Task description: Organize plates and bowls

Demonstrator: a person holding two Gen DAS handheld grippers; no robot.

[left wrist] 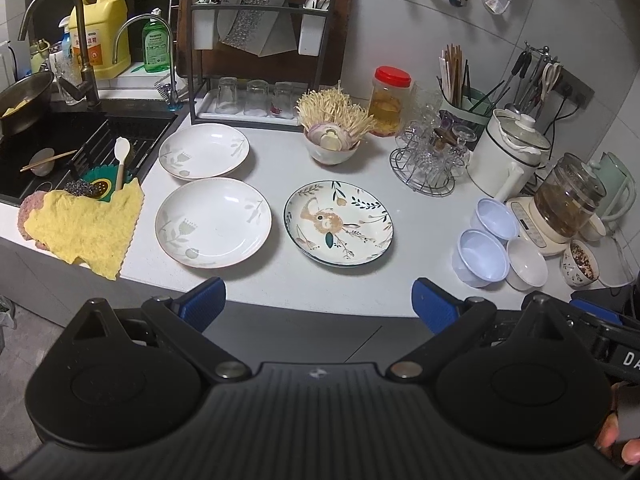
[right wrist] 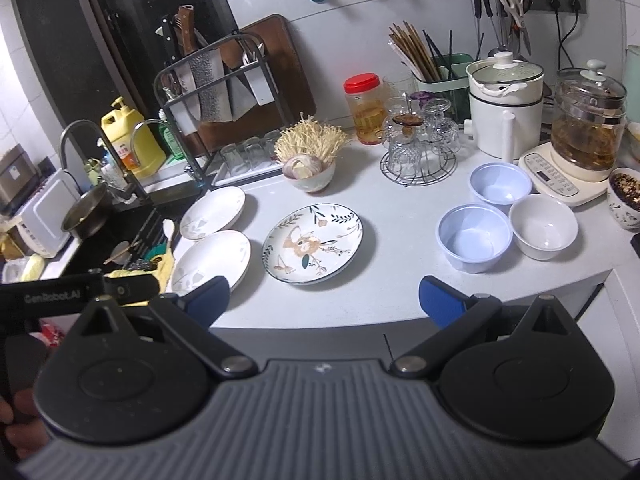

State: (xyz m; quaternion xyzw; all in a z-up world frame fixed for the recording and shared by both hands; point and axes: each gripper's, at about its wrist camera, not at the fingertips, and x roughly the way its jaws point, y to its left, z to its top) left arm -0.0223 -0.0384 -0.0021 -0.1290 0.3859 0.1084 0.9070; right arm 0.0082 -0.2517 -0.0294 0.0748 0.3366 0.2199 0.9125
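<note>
Two white plates lie on the white counter, one far (left wrist: 204,151) (right wrist: 213,213) and one near (left wrist: 213,222) (right wrist: 212,261). A floral plate (left wrist: 338,222) (right wrist: 313,243) lies to their right. Two pale blue bowls (left wrist: 494,219) (left wrist: 480,257) (right wrist: 500,183) (right wrist: 474,237) and a white bowl (left wrist: 526,264) (right wrist: 543,225) stand at the right. My left gripper (left wrist: 318,306) is open and empty, held before the counter's front edge. My right gripper (right wrist: 324,300) is open and empty, also before the edge.
A sink (left wrist: 80,140) with a yellow cloth (left wrist: 86,232) is at the left. A knife and glass rack (left wrist: 256,60), a bowl of enoki mushrooms (left wrist: 332,136), a jar (left wrist: 390,100), a glass stand (left wrist: 432,160), a white pot (left wrist: 508,156) and a kettle (left wrist: 572,200) line the back.
</note>
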